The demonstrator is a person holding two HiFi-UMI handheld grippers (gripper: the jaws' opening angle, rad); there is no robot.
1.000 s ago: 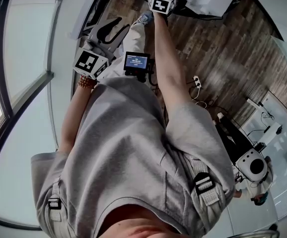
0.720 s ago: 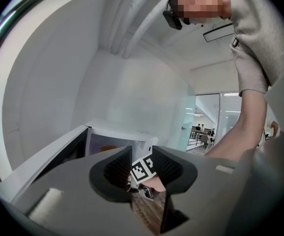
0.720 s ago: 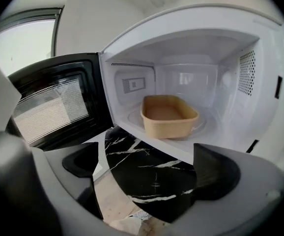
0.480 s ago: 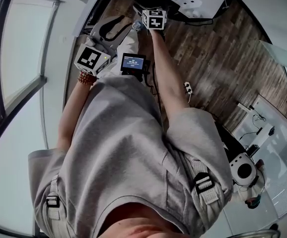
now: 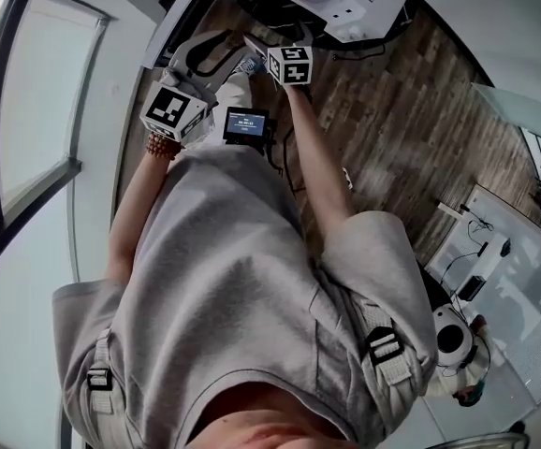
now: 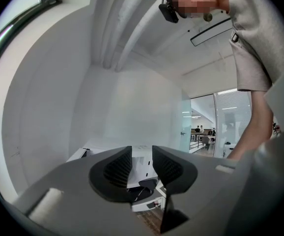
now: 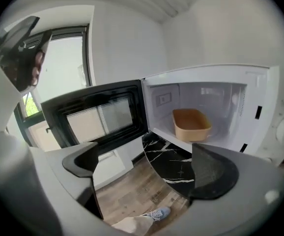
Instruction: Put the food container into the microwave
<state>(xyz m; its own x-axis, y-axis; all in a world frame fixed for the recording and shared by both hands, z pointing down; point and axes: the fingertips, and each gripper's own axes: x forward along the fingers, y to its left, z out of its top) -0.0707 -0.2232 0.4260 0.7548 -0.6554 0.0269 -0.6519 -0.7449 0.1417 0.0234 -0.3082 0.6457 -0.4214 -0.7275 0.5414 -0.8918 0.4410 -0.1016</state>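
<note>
Inside the microwave (image 7: 161, 100), the tan food container (image 7: 191, 124) is found seated, hence the right gripper (image 7: 147, 168) and left gripper (image 6: 142, 166) are held clear of it, jaws spread and empty.

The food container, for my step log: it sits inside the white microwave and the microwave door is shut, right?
No. The food container does sit inside the white microwave, but the door stands open, swung out to the left; the right gripper view shows it.
</note>
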